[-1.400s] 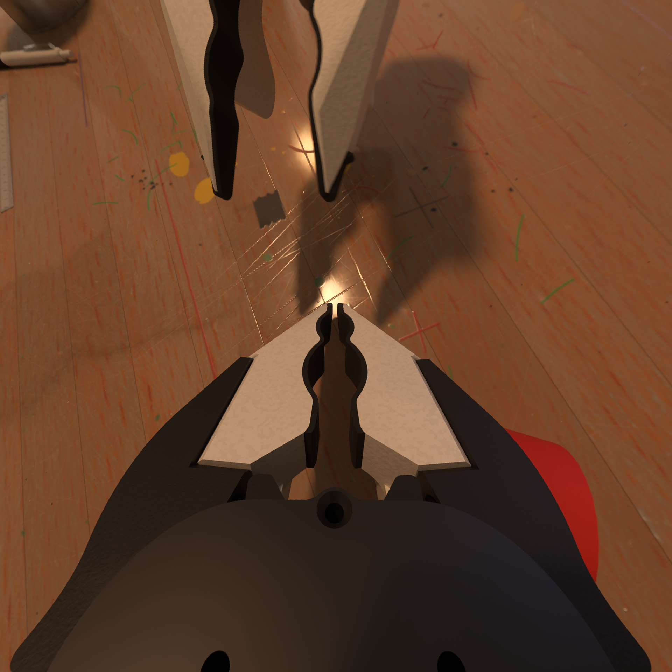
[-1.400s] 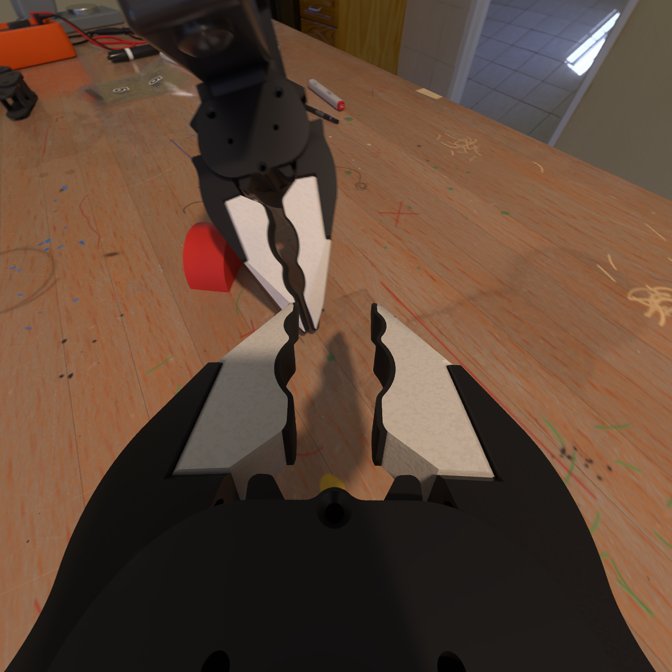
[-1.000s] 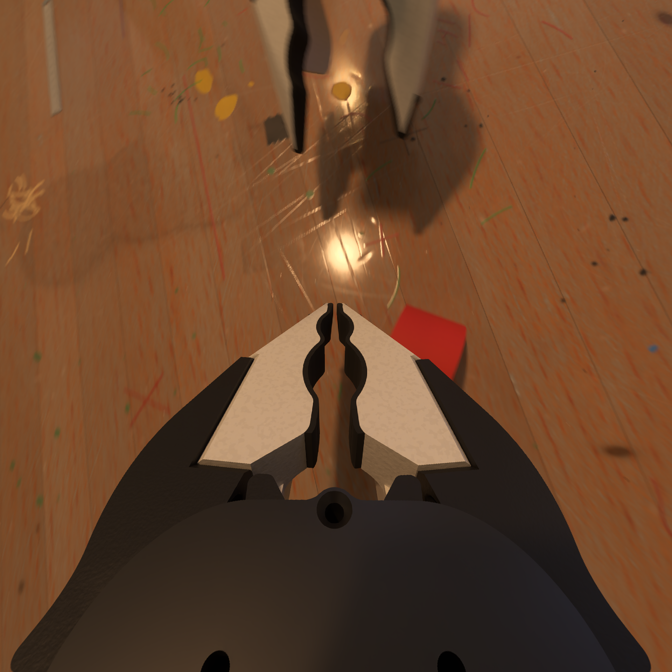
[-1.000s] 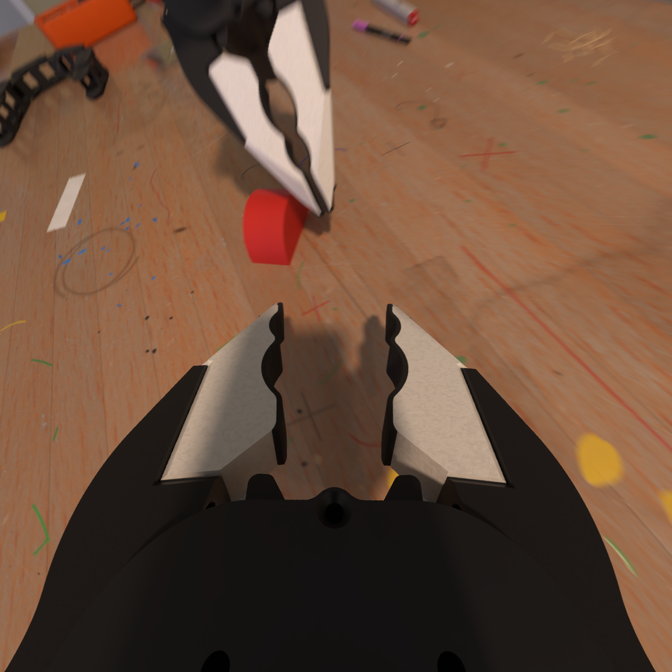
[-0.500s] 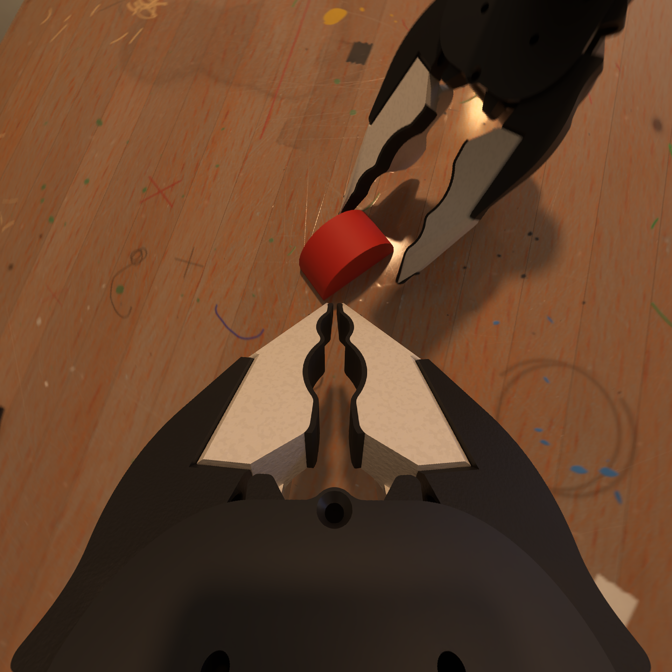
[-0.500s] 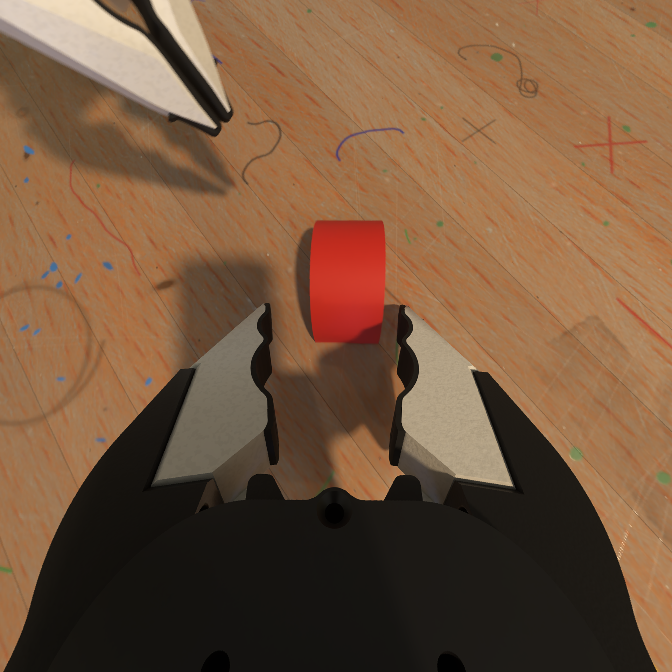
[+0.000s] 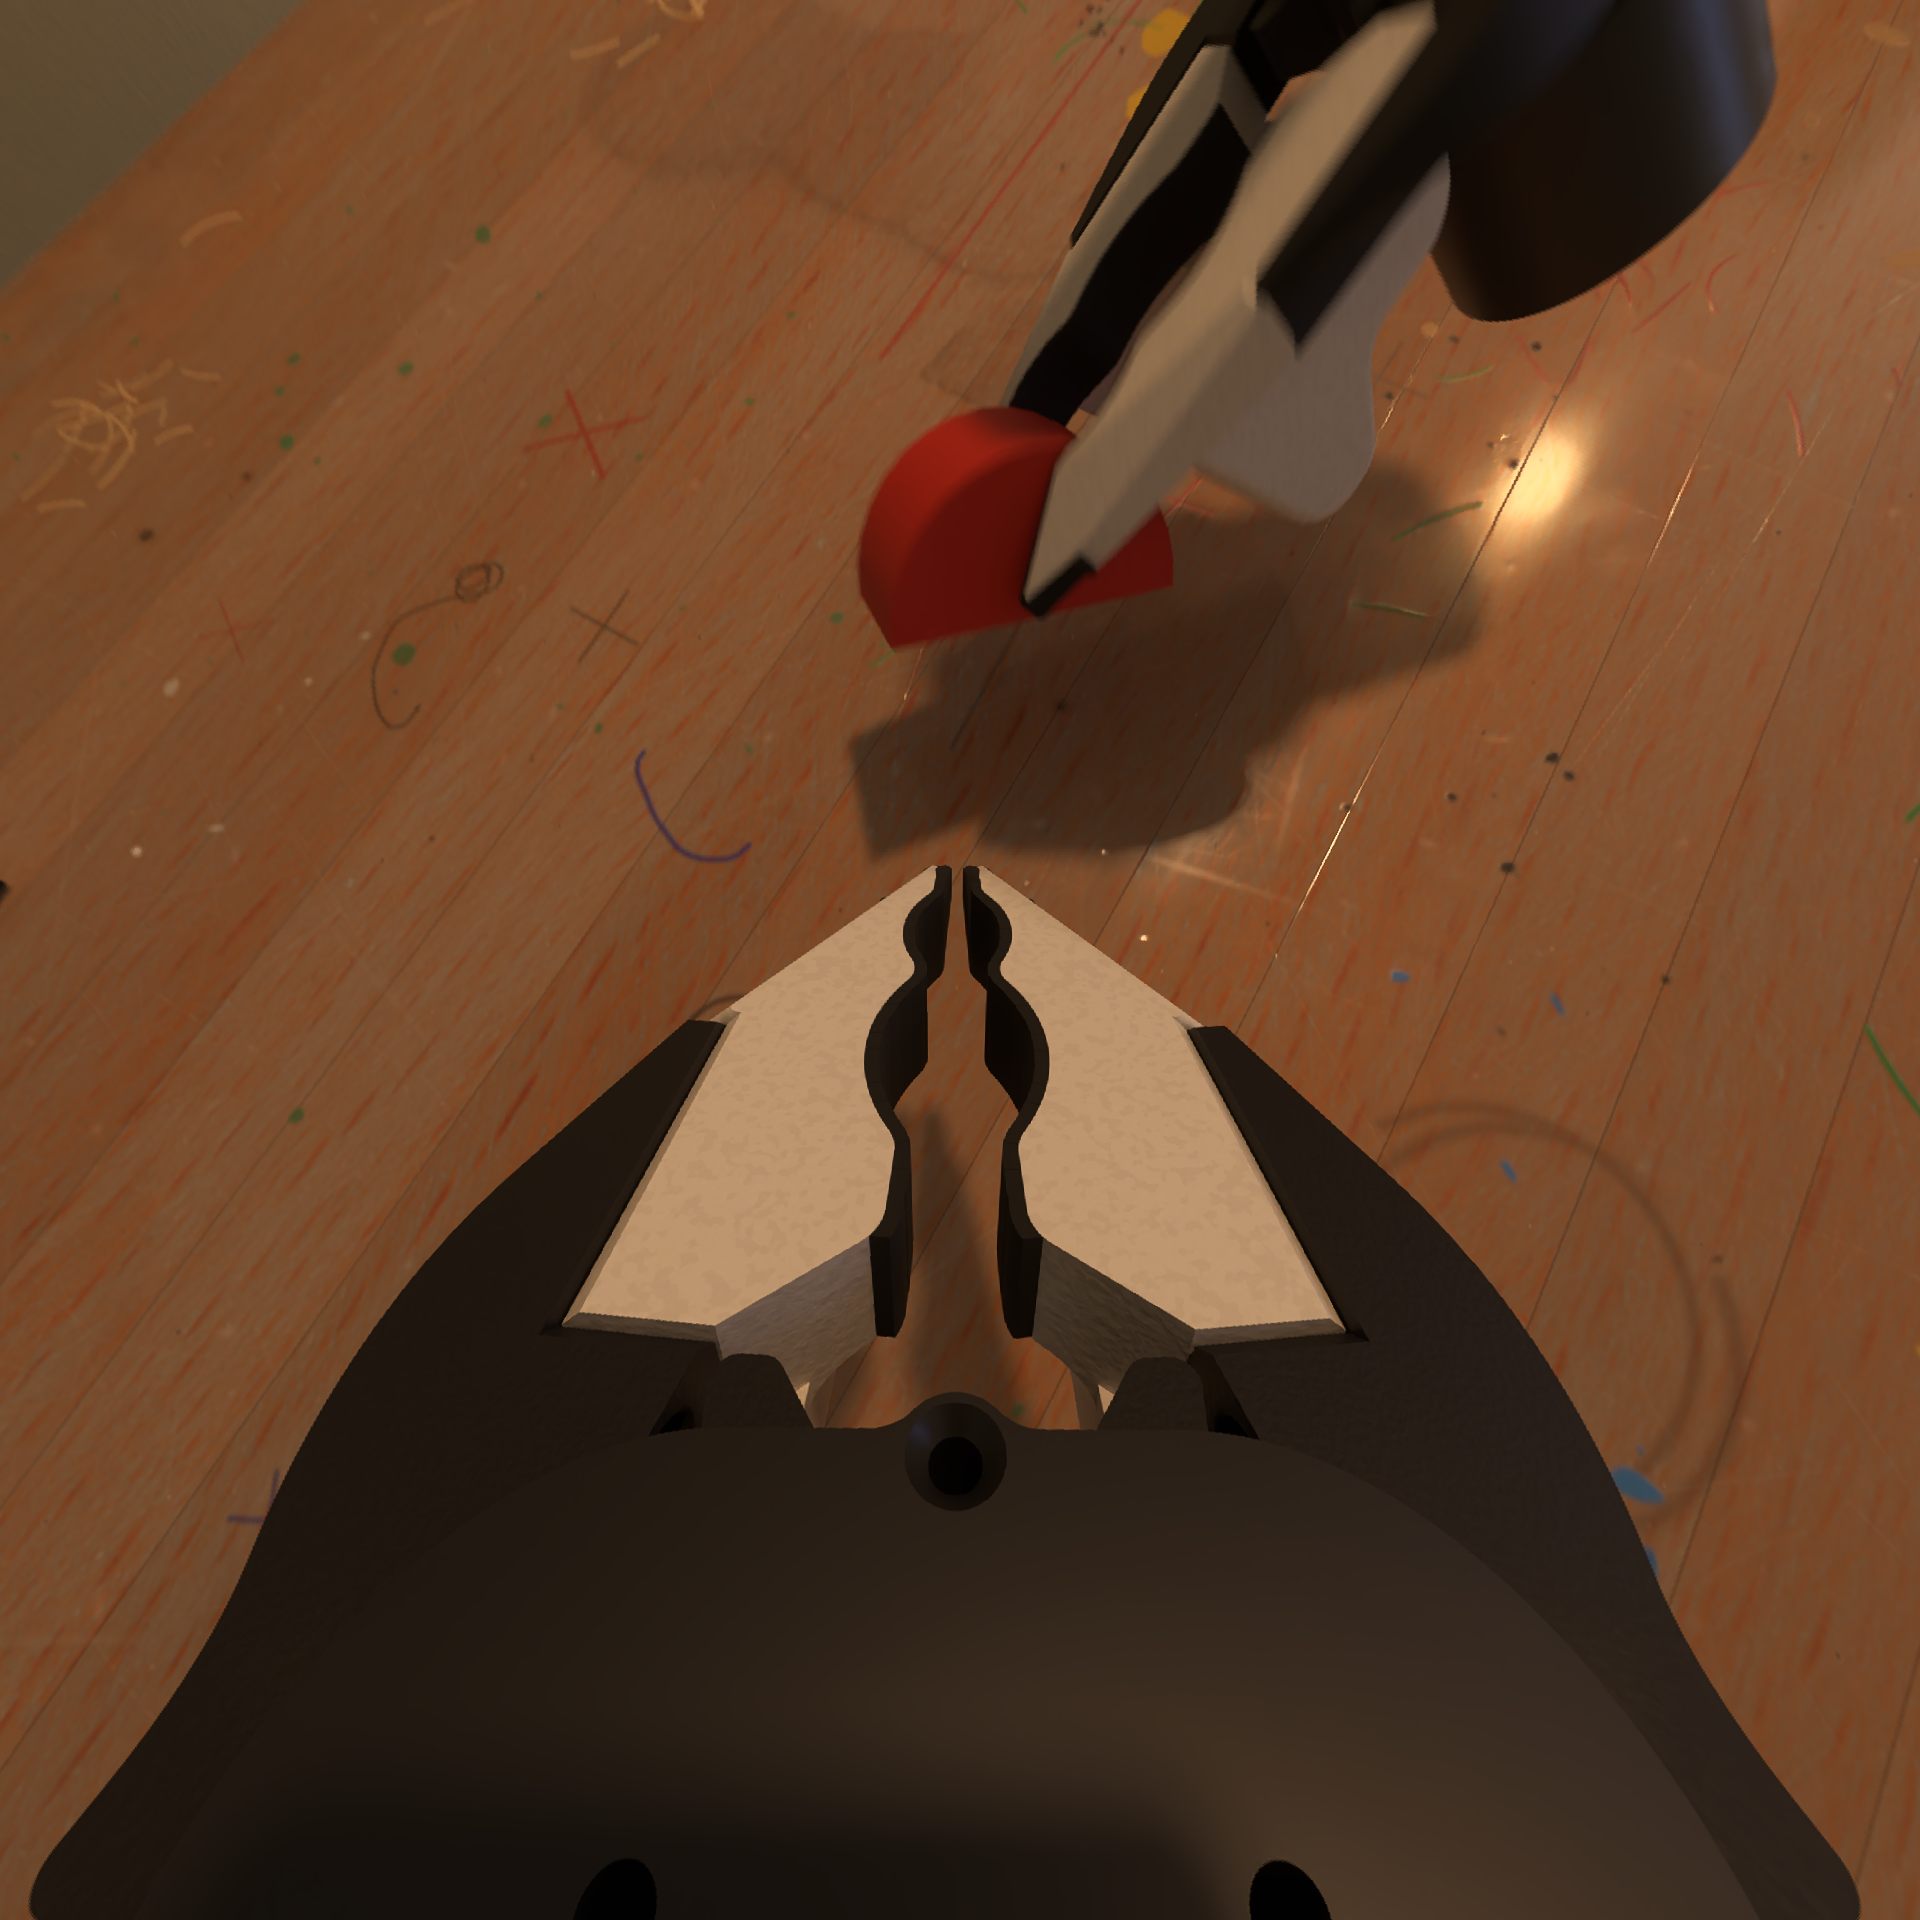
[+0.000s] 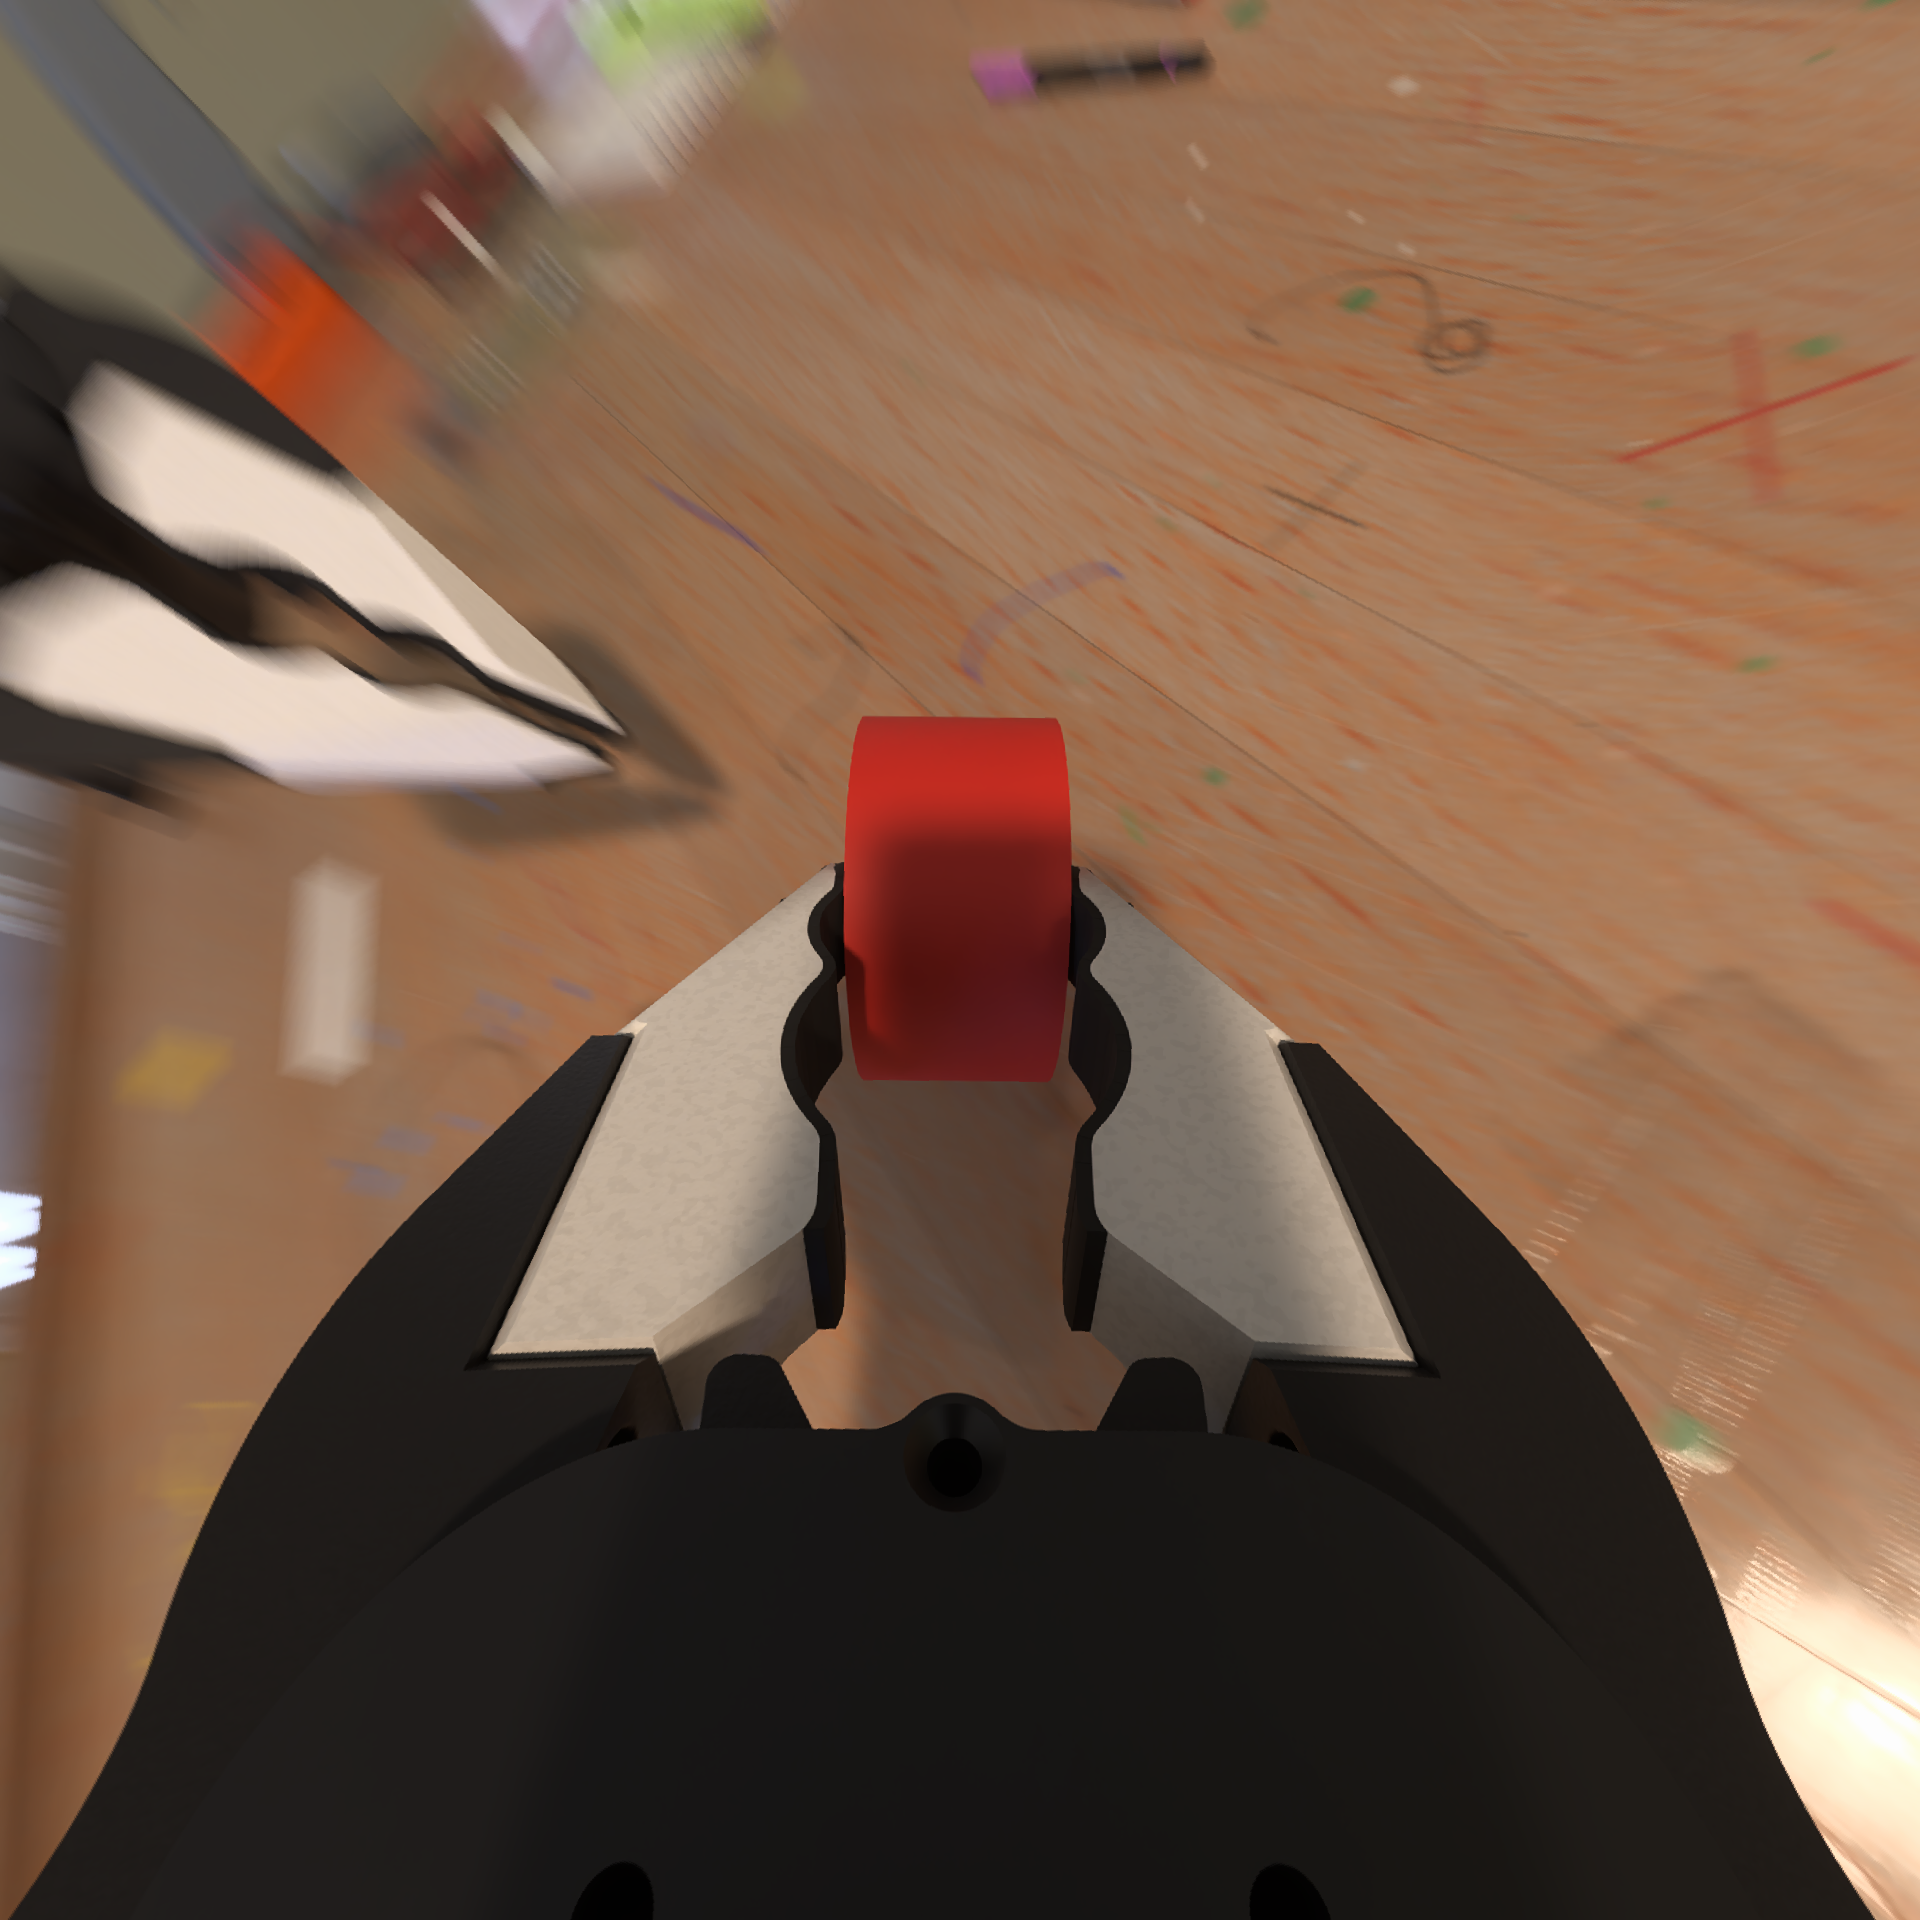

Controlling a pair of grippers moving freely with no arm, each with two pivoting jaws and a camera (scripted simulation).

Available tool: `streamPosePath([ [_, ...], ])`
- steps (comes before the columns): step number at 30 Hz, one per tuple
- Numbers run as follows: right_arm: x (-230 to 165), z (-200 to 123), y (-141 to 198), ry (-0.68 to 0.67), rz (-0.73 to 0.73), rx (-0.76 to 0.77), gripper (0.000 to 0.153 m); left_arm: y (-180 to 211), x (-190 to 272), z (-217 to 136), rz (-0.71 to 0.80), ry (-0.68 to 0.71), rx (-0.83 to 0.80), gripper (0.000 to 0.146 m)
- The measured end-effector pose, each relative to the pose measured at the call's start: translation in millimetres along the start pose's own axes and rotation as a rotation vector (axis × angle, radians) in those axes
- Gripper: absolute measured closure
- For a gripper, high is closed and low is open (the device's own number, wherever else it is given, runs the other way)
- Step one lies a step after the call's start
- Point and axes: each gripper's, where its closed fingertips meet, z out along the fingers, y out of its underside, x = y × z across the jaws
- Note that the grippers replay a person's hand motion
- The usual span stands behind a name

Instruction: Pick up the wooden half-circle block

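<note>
The wooden half-circle block (image 8: 956,810) is red and sits clamped between my right gripper's (image 8: 956,883) two fingers, curved side facing the camera. In the left wrist view the block (image 7: 956,530) hangs above the wooden table, its shadow on the boards below it, with the right gripper (image 7: 1044,509) reaching down from the upper right. My left gripper (image 7: 956,873) is shut and empty, a short way in front of the block. It also shows blurred at the left of the right wrist view (image 8: 312,644).
The wooden table (image 7: 416,831) carries pen marks and paint specks. Its edge (image 7: 62,208) runs along the top left. A purple-capped marker (image 8: 1091,71) lies far off. A blurred orange object (image 8: 301,322) and a white strip (image 8: 327,966) are at the left.
My right gripper moved onto the block, closed on it and raised it off the table. My left gripper stayed shut and drew back from the block.
</note>
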Motion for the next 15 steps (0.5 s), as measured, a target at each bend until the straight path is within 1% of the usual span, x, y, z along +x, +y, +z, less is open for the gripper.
streamPosePath([
  [2,-17,-13,-24,-0.269,0.245,0.131,0.112,-7,3,1,0.015,-0.010,0.022,0.144],
  [4,-29,-25,-44,-0.513,0.455,0.245,0.112,-17,7,3,0.024,-0.015,0.046,0.144],
  [5,-32,-29,-49,-0.596,0.533,0.275,0.112,-22,9,4,0.024,-0.014,0.055,0.144],
  [7,-35,-35,-55,-0.699,0.637,0.320,0.112,-29,13,6,0.011,-0.003,0.063,0.144],
  [10,-41,-48,-64,-0.845,0.705,0.379,0.112,-36,22,9,-0.077,0.078,0.089,0.144],
  [12,-41,-54,-65,-0.887,0.687,0.406,0.112,-40,27,9,-0.143,0.137,0.105,0.144],
  [15,-39,-65,-68,-0.957,0.641,0.453,0.112,-48,28,4,-0.164,0.173,0.124,0.144],
])
